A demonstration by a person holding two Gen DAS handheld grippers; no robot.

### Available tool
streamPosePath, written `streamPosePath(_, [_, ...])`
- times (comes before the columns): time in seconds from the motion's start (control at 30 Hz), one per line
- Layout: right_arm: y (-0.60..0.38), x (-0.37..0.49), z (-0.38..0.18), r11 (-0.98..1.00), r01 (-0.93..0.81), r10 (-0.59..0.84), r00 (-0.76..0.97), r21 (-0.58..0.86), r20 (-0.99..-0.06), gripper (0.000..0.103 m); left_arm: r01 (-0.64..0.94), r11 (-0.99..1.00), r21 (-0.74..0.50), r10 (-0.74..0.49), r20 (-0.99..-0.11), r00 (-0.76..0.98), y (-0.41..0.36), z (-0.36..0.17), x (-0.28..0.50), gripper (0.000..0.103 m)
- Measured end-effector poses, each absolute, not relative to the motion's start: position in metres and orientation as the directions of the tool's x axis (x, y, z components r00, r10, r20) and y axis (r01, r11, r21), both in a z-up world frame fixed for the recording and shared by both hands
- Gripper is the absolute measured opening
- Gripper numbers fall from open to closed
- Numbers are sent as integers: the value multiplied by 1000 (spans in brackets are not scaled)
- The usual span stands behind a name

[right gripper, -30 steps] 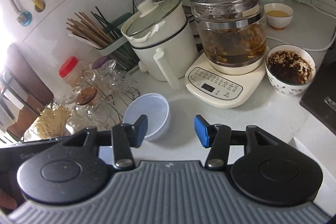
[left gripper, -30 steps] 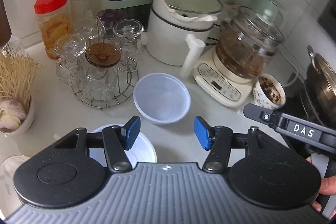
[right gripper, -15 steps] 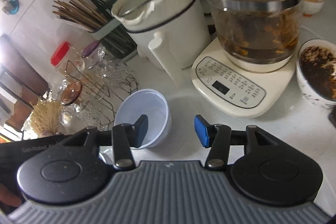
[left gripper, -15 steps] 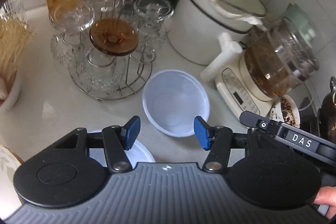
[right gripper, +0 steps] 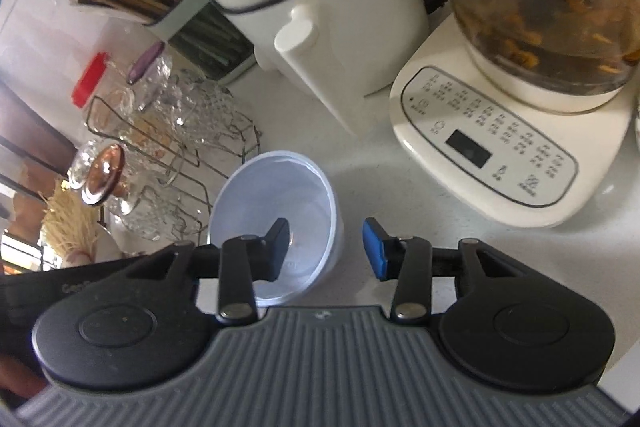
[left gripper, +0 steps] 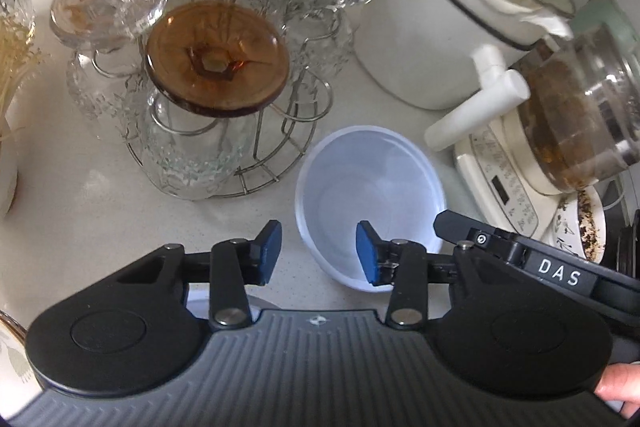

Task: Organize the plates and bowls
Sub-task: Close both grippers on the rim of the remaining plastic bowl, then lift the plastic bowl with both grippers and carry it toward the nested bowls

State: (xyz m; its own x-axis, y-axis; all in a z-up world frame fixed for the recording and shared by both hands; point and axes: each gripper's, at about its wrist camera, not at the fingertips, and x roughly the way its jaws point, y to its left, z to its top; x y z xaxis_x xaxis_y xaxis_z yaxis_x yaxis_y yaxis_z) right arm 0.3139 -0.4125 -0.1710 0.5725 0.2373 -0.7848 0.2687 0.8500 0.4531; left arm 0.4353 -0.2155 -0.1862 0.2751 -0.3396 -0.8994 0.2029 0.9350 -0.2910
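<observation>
Your target is the pale plastic bowl (left gripper: 370,195), standing upright and empty on the desk (left gripper: 80,211), between the wire glass rack (left gripper: 256,147) and the kettle base (left gripper: 504,183), just in front of the white handled pot (left gripper: 448,23).

Handling, as a judgement: thin translucent wall, so likely very light and a bit flexible. It will skate on the smooth top if you nudge it, and the rim may bow under a hard squeeze. Not fragile itself; the neighbours are.

Where to grip: take the rim wall, one pad inside and one outside, on the near side facing you.

Left tongs (left gripper: 318,253): wide, holding nothing. In the left view the near rim lies between the pads, one blue pad (left gripper: 368,251) over the bowl's interior, the other outside. Whether anything touches, you cannot tell.

Right tongs (right gripper: 326,249): also wide and empty, straddling the bowl's right-hand rim in the right view, the left-hand pad (right gripper: 278,247) over the inside. Both sets crowd one bowl; let one do the work.

Surface: pale speckled stone, glossy, low grip.

Room: tight. Upturned glasses and an amber glass lid (left gripper: 218,57) on the rack to the left, the pot's handle (left gripper: 476,107) jutting toward the bowl, a glass kettle (left gripper: 580,107) of brew to the right. Lift straight up before travelling. A white lid or plate edge (left gripper: 200,303) shows under the left tongs.
</observation>
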Motion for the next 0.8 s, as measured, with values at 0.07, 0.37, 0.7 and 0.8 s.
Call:
streamPosePath(0.07, [-412,319,-177,850,274,242,555,450,-796,38,195,938,-286,-331,-906,263,-217,-192,439,42])
streamPosePath(0.37, [-410,337,-194,855,292,240,509,428,-827,27,168,945,-281,-316,-920,234,-218,-208,458,24])
streamPosePath(0.7, [-409,351,-203,857,282,262,483,432,-836,14,175,943,-282,-319,-916,243,-222,-211,463,9])
streamPosePath(0.8, [-410,351,-202,860,280,259,482,427,-837,14,175,942,-286,-324,-913,247,-225,-212,461,9])
